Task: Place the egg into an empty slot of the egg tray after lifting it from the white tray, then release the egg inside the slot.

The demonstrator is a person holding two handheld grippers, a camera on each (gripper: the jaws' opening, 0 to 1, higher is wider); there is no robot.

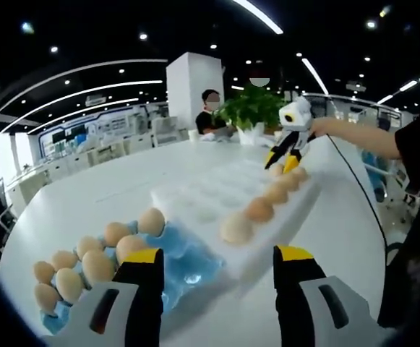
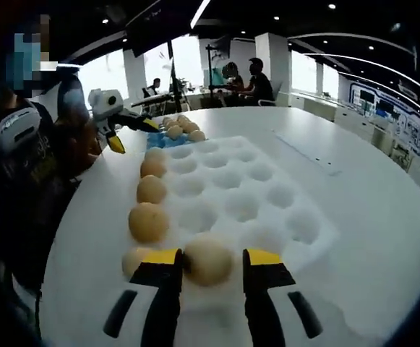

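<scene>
Between the right tongs point(image 2: 208, 262), an egg point(image 2: 207, 260)

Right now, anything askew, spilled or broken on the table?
Nothing stands out. Eggs sit in a row along one edge of the white tray, none cracked; the blue egg tray lies flat beside it. The right gripper brackets an egg.

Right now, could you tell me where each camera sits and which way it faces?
Left gripper view: rides the left gripper, over the blue egg tray, looking along the white tray toward the right gripper; an arm shows.
Right gripper view: rides the right gripper, jaws either side of an egg, facing back at the left gripper.
Shared: both trays, the egg row.
</scene>
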